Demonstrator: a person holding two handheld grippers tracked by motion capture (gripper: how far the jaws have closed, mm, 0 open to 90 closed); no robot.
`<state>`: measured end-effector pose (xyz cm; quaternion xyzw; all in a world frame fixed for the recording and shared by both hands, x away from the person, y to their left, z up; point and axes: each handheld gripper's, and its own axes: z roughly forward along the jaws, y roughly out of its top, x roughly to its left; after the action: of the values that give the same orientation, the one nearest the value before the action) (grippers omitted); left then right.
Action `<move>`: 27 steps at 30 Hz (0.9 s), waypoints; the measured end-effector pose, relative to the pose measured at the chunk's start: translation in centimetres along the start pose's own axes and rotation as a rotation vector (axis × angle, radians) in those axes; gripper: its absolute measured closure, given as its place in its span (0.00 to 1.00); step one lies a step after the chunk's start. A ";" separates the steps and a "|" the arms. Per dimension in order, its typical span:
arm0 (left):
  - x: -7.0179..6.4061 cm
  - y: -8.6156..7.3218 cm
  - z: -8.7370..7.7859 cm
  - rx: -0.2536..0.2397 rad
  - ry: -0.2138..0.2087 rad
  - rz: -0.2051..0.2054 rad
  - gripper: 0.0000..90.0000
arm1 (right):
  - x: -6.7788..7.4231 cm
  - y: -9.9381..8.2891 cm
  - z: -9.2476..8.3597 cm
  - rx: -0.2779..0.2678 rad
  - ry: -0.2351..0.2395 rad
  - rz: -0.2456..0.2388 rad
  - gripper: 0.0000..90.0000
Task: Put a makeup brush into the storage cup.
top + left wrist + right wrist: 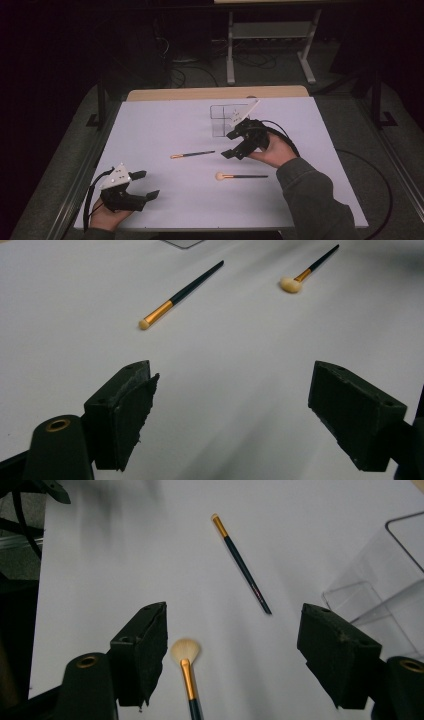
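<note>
A white table (150,125) stands on grey floor (280,75) before a dark room's metal stand (270,30).

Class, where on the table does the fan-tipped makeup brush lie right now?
In the high view the fan-tipped makeup brush lies right of centre on the white table, nearer the person than the thin brush, just below the right gripper.

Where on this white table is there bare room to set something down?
The far left of the table, left of the clear box, is bare, as is the near strip below the fan brush. It is crowded mid-right: thin brush, fan brush, box and right gripper.
</note>
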<state>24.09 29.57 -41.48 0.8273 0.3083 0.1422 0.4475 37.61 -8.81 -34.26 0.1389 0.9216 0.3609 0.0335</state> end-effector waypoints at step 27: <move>0.0 0.2 -0.1 -0.006 -0.002 0.014 0.20 | -0.8 5.7 5.5 0.079 0.040 -0.077 0.29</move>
<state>24.13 29.56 -41.25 0.8284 0.3016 0.1451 0.4492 40.54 -1.42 -34.48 0.0976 0.9403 0.3253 0.0235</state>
